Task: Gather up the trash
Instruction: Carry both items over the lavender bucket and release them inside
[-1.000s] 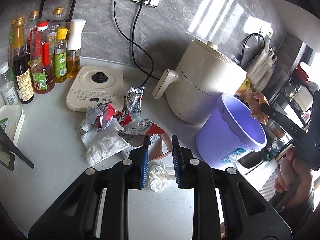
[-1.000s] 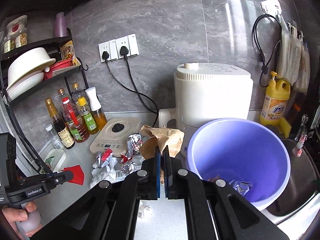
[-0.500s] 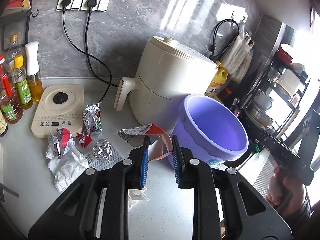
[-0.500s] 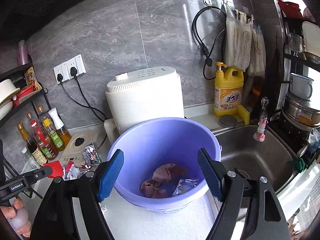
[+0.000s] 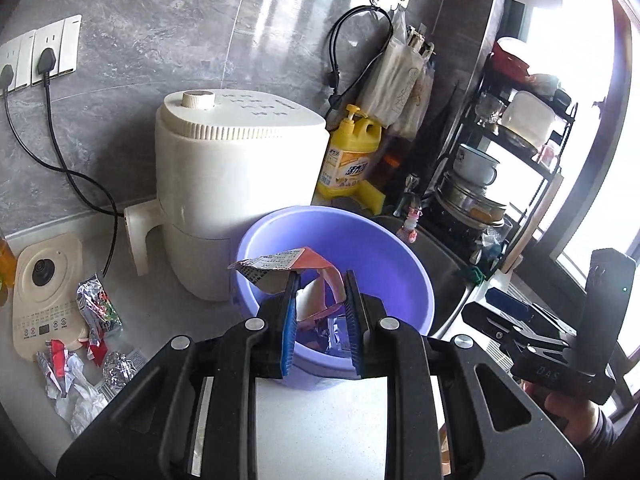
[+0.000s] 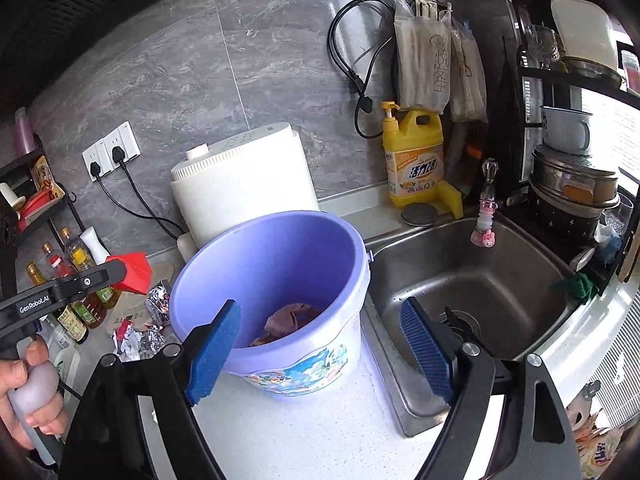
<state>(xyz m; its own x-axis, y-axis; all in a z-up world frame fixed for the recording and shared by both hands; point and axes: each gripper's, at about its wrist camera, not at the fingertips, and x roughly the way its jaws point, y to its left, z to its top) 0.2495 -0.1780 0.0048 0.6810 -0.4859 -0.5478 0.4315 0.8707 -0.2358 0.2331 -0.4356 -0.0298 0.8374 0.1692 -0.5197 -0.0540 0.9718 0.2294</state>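
A red-and-white printed wrapper is pinched between the blue pads of the left gripper and is held over the open mouth of the purple bucket, which stands on the white tabletop just in front of a cream appliance and beside the steel sink. The jaws of the left gripper are drawn in on the wrapper, with only a narrow gap left between them. In the right wrist view the same wrapper is seen as a red fold at the tip of the left gripper, left of the bucket rim. The right gripper is spread wide and holds nothing; one pad is seen in front of the bucket wall, the other over the sink edge, and contact with either cannot be judged. Brownish crumpled trash lies at the bottom of the bucket, its details hard to make out. More trash, foil pieces and crumpled white paper, is scattered on the tabletop left of the bucket, partly cut off by the left gripper body. A yellow detergent bottle stands against the wall behind the sink. The lower part of the bucket is hidden by the gripper in the left wrist view.
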